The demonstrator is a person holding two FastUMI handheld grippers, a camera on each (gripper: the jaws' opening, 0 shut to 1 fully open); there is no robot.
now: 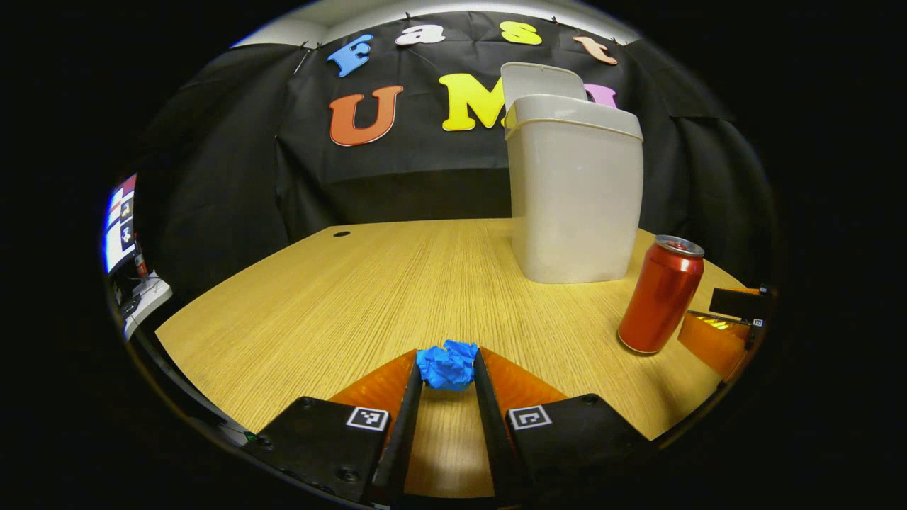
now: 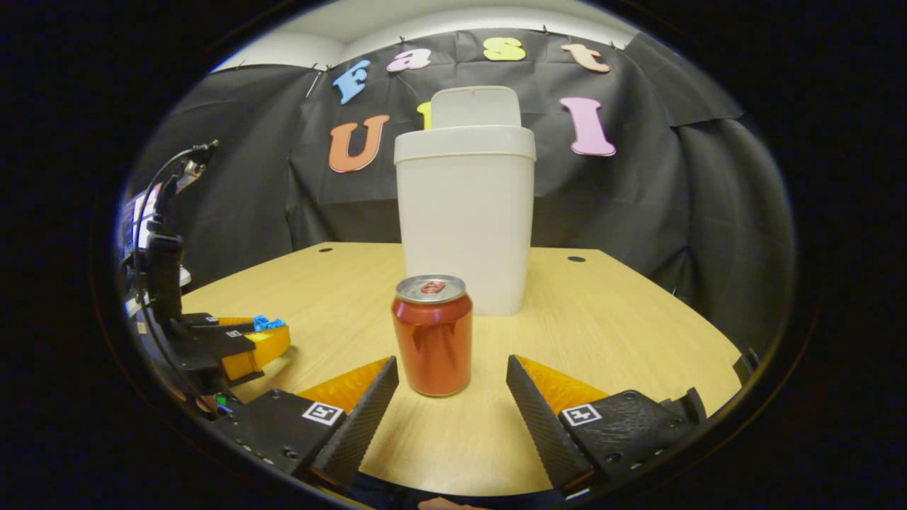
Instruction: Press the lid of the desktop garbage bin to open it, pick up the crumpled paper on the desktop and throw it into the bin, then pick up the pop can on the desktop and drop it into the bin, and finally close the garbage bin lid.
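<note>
Left gripper (image 1: 446, 375) has its fingers closed on the blue crumpled paper (image 1: 447, 365) low over the desktop (image 1: 340, 297); the open garbage bin (image 1: 574, 191) stands at one o'clock. Right gripper (image 2: 452, 386) waits wide open, the pop can (image 2: 433, 334) at twelve o'clock.

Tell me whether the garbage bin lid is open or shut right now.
Open. The lid stands upright above the rim of the garbage bin, and the left gripper view shows it raised behind the rim too.

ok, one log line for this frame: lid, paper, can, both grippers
bin lid: up | blue crumpled paper: between left gripper fingers | red pop can: upright on wooden desktop | right gripper: open, apart from can
</note>
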